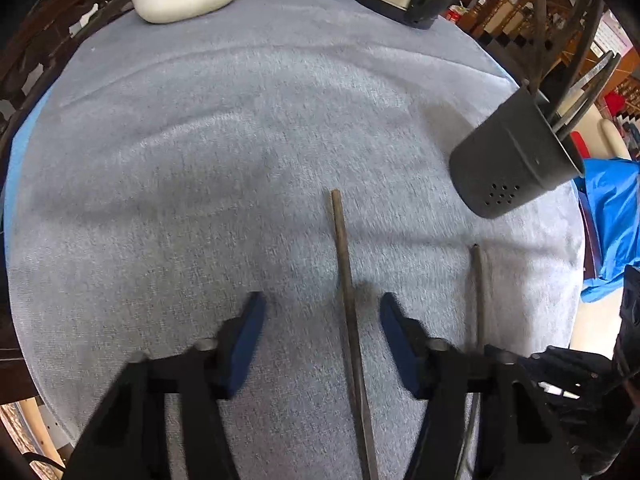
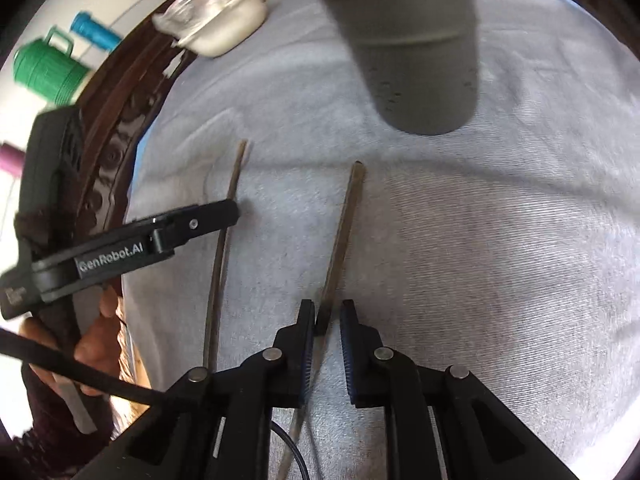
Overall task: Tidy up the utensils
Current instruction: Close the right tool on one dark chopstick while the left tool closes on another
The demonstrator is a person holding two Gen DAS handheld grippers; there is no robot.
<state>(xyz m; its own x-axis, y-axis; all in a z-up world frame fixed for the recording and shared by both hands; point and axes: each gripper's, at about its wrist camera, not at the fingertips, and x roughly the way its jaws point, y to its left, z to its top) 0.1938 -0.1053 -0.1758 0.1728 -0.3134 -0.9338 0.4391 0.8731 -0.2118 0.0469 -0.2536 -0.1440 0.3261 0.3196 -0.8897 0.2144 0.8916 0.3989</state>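
Two chopsticks flat on grey cloth [image 1: 200, 160], near the utensil holder [image 1: 512, 160].
Left gripper [image 1: 322, 312]: jaws apart, straddling left chopstick [image 1: 344, 264], untouched. Right gripper [image 2: 326, 320]: jaws narrow around right chopstick [image 2: 340, 232]; contact unclear.

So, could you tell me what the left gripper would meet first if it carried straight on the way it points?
Probably the chopstick lying between the open fingers of the left gripper, then the grey cloth under it. How far above it the fingers are is unclear.

A grey cloth [image 1: 240, 140] covers the dark carved wooden table [image 2: 116, 128]; wooden stair railings [image 1: 504, 0] stand behind.
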